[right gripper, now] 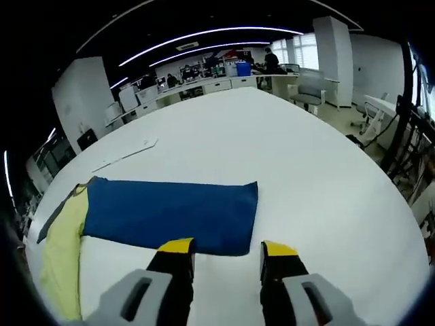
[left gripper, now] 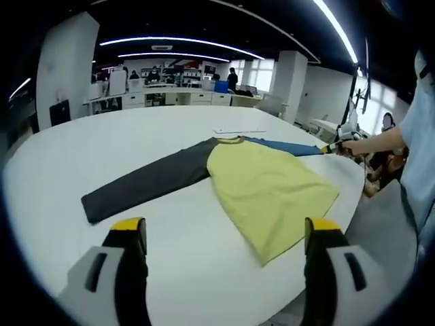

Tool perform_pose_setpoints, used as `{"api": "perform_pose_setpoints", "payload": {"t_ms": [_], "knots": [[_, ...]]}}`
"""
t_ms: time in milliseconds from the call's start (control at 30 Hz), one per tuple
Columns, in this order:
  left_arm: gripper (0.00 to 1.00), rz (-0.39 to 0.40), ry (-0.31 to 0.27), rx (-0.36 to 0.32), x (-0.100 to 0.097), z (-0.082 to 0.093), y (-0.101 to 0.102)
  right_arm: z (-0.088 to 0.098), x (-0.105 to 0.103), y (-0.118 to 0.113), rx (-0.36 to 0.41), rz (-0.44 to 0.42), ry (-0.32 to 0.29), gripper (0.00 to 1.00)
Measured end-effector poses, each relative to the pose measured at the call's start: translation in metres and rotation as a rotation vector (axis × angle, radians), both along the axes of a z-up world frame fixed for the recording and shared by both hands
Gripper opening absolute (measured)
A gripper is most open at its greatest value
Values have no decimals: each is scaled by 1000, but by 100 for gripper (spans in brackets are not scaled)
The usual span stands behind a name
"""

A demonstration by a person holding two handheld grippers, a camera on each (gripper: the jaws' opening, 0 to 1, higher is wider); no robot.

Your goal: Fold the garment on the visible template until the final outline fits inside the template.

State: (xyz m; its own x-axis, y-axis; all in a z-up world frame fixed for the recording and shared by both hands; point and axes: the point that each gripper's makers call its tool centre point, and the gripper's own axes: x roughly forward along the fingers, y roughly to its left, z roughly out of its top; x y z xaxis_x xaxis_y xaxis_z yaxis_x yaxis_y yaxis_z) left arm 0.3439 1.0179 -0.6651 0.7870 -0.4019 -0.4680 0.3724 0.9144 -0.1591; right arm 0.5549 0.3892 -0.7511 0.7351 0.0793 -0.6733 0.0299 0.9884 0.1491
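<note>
Shirt [left gripper: 255, 183] lies spread flat on the big white table [left gripper: 136, 136], its yellow body reaching toward the table's near edge in the left gripper view. One sleeve, dark grey [left gripper: 146, 182], stretches out across the table surface away from the body. The other sleeve, blue [right gripper: 173, 214], runs the opposite way, toward the edge where a person's hand [left gripper: 355, 146] holds the right gripper [left gripper: 333, 148]. In that view the gripper sits right at the blue cuff; whether it touches the cloth is too small to tell.

The left gripper [left gripper: 226, 238] hangs over bare table just short of the shirt, its two yellow-tipped jaws spread wide apart with nothing between them. The yellow hem lies between and beyond the jaw tips, not touched by either.

In the right gripper view, the right gripper [right gripper: 228, 250] has its jaws parted as well, the tips set just at the long edge of the blue sleeve near its cuff end. The left tip overlaps the sleeve's edge; the right one sits over white table beside the cuff. No cloth is pinched between them.

A thin white strip [right gripper: 126, 155] lies on the table beyond the shirt's collar, well apart from the sleeves. Desks and office furniture stand past the far edge.
</note>
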Motion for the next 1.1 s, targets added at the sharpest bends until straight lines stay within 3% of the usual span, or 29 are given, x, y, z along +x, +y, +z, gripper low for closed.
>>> {"api": "perform_pose_setpoints", "payload": {"t_ms": [233,300,367,500,667,833,900,1100], "knots": [[92,-16,21,5,1,-6,-4,0,4,-5,-33,5,7,22],[92,-16,13,2,5,-3,-5,-1,4,-5,-37,10,14,16],[91,-22,9,0,6,-1,-9,-2,1,-7,-65,26,46,2],[91,-29,13,1,6,-4,-10,10,7,-5,-116,79,22,0],[91,-26,6,-13,4,-5,-15,31,18,-3,-122,96,-30,0],[91,-31,-10,-6,5,-6,-19,59,38,15,-141,173,-133,0],[91,-48,-7,22,5,-10,-20,64,43,21,-142,185,-135,0],[91,-59,-17,29,6,-13,-22,92,71,64,-92,279,-213,0]]}}
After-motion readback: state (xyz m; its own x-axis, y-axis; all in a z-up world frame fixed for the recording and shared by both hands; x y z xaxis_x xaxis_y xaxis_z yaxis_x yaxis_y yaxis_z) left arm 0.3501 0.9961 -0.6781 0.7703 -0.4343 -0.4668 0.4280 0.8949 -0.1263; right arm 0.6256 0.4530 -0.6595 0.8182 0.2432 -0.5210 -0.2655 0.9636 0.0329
